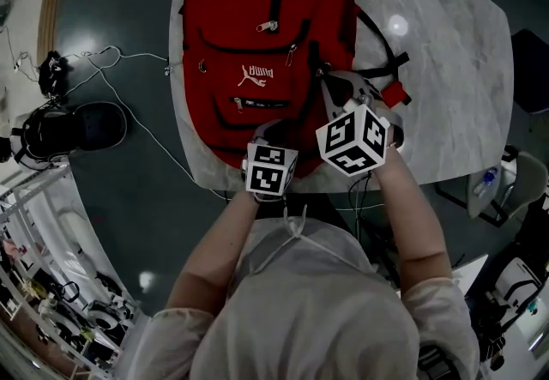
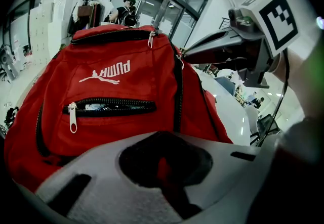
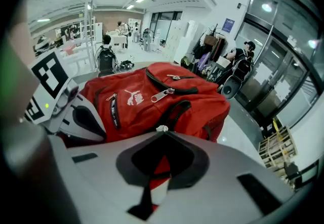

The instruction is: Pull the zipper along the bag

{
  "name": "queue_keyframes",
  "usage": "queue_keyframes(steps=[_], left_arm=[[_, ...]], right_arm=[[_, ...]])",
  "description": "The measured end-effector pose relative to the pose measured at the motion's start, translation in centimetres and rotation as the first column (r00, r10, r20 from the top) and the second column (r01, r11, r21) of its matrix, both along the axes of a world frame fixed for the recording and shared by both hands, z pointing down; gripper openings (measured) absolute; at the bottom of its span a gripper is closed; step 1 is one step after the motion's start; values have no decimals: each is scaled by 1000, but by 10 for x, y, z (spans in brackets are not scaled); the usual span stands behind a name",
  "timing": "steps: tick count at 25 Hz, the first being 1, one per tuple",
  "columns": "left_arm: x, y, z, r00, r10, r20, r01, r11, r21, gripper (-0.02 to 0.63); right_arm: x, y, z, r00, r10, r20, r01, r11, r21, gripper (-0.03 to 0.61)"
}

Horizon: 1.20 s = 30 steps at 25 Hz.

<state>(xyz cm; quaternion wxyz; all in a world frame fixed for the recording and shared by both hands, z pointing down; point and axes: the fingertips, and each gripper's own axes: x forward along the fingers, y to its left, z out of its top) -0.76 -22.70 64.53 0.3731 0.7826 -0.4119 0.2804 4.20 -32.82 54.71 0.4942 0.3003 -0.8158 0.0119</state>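
Head cam: high up, looking steeply down on the table (image 1: 446,52). Gripper cams: low, close in, facing across the backpack (image 1: 257,44) from its near edge. All three share it.

The bag (image 1: 223,27) is red with a black zipper (image 2: 178,91); the table (image 1: 446,78) is pale grey marble.

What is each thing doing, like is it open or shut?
bag, lying flat on the table, front up.
front pocket, looks unzipped.
left claw, shut on the bag's bottom edge.
right claw, shut on the side zip's pull.
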Motion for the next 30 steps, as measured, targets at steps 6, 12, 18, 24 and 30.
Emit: queue_keyframes(steps=[6,12,18,24,30], left_arm=[[0,0,1,1000,1,0,-1,1000,-2,20],[0,0,1,1000,-1,-3,1,1000,-3,20],[0,1,2,1000,3,-2,-3,1000,-1,20],[0,1,1,1000,0,2,0,1000,8,20],[2,3,2,1000,1,-5,-1,1000,1,20]], right_arm=[[0,-12,-11,1000,-12,-9,12,999,46,25],[2,-28,-21,1000,-20,-17,21,995,95,26],[2,-46,-31,1000,-6,-2,6,993,119,26],[0,-54,-29,1000,-9,-5,10,993,122,26],[3,-56,-26,1000,10,15,-12,994,112,26]])
